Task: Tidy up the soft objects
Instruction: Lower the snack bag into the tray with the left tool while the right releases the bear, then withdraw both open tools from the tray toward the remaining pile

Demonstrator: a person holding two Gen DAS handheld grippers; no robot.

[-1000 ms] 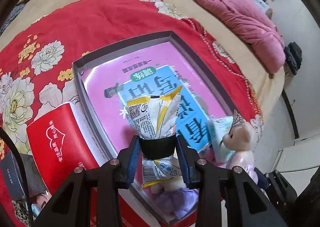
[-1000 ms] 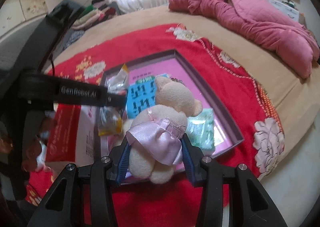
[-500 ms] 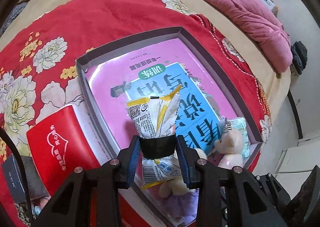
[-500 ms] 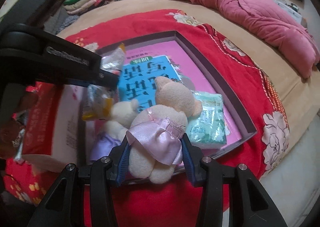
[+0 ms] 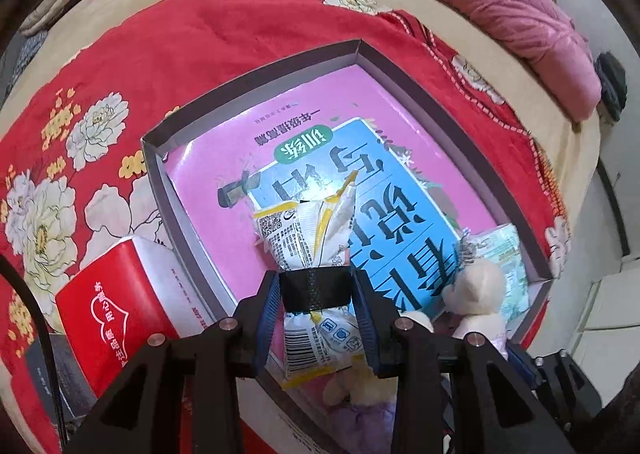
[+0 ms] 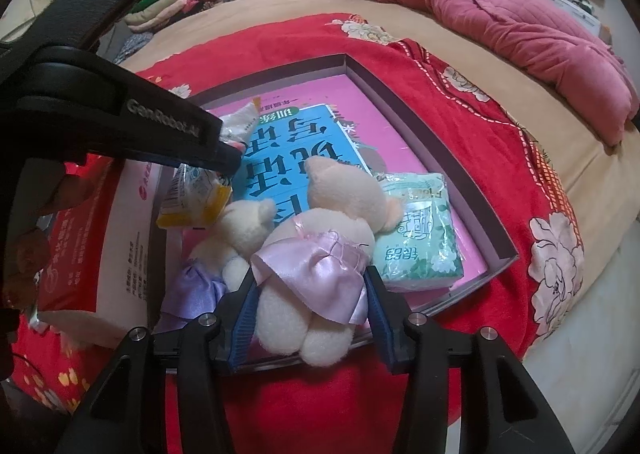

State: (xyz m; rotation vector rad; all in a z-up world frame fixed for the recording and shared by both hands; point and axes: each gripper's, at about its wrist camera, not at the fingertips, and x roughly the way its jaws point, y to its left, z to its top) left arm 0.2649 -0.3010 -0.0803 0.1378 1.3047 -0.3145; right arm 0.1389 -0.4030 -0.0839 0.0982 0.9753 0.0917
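Right claw (image 6: 310, 310) opening round cream bear (image 6: 320, 254); pink satin skirt.

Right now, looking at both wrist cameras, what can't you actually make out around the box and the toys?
- Purple-dress bear: its face is turned away in the right wrist view, and the left gripper covers it in the left.
- Snack packet: its middle is hidden by the black band.
- Right gripper, opening around the pink-dress bear: the skirt hides pad contact.
- Red carton: print too small.
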